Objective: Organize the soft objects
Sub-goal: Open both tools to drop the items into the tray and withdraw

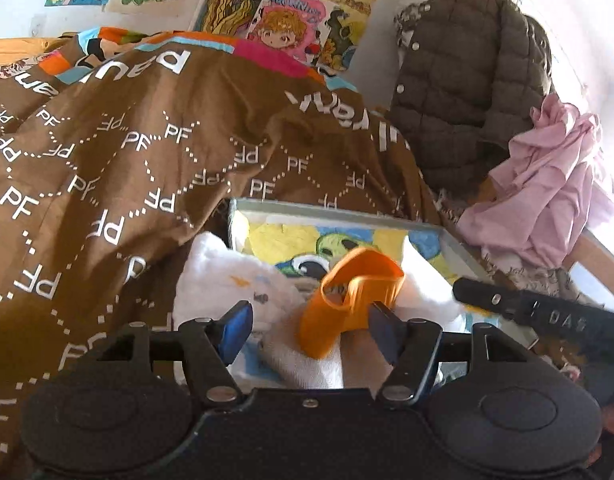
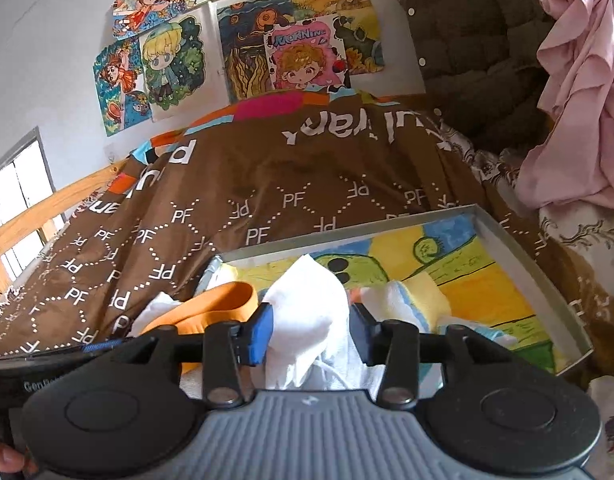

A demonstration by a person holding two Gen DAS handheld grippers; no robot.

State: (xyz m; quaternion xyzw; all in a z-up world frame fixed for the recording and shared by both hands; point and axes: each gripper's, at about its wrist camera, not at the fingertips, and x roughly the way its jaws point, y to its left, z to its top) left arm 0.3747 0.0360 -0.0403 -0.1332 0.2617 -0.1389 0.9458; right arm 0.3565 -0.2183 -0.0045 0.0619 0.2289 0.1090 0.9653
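Soft cloths lie heaped in a shallow grey tray [image 1: 459, 250] whose floor is a bright cartoon picture, and the tray rests on a bed under a brown PF-print duvet [image 1: 119, 160]. In the left wrist view, the left hand-held gripper [image 1: 310, 326] hangs low over the near end of the tray with its blue-padded fingers spread apart; an orange fabric piece [image 1: 347, 300], curled into loops, sits between them and lies against the right pad, but the jaws are not pressed on it. Under and around the orange piece is a white towel [image 1: 227, 280] with small printed marks, bunched over the tray's near left corner. At the right edge the black body of the other gripper reaches in over the tray. Behind, a dark olive quilted jacket [image 1: 467, 80] hangs by the wall, with a crumpled pink garment [image 1: 547, 184] just beside it, and colourful cartoon drawings [image 1: 287, 20] cover the wall. In the right wrist view, the right hand-held gripper [image 2: 310, 330] is closed on a peak of white cloth [image 2: 311, 296], which stands up between the pads and is drawn into folds below them, over the near part of the tray [image 2: 519, 256]. The orange fabric piece [image 2: 215, 308] lies just left of it, partly on white fabric. A wooden bed rail [image 2: 35, 224] runs along the left by a window.
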